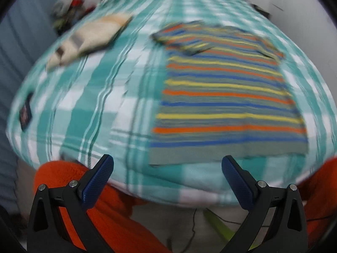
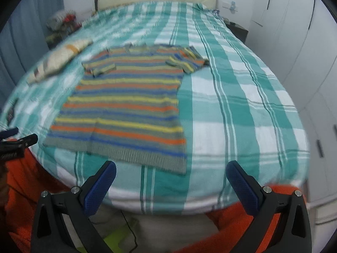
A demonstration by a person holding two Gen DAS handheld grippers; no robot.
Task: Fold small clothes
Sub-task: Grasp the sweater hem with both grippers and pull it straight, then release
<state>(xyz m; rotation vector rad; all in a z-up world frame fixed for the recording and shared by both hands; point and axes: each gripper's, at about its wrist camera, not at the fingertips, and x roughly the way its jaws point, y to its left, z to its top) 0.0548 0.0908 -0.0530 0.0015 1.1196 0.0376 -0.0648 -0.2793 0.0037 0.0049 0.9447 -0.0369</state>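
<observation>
On the green-and-white checked bedspread a striped shirt lies flat, hem toward the near edge, both short sleeves folded in over the chest. Beside it, farther left, rests a folded cream garment (blurred). Both the left gripper and right gripper hover off the bed's near edge, jaws spread wide, holding nothing.

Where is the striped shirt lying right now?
The striped shirt lies flat on the checked bedspread, hem toward the bed's near edge, with a cream folded garment to its left.
</observation>
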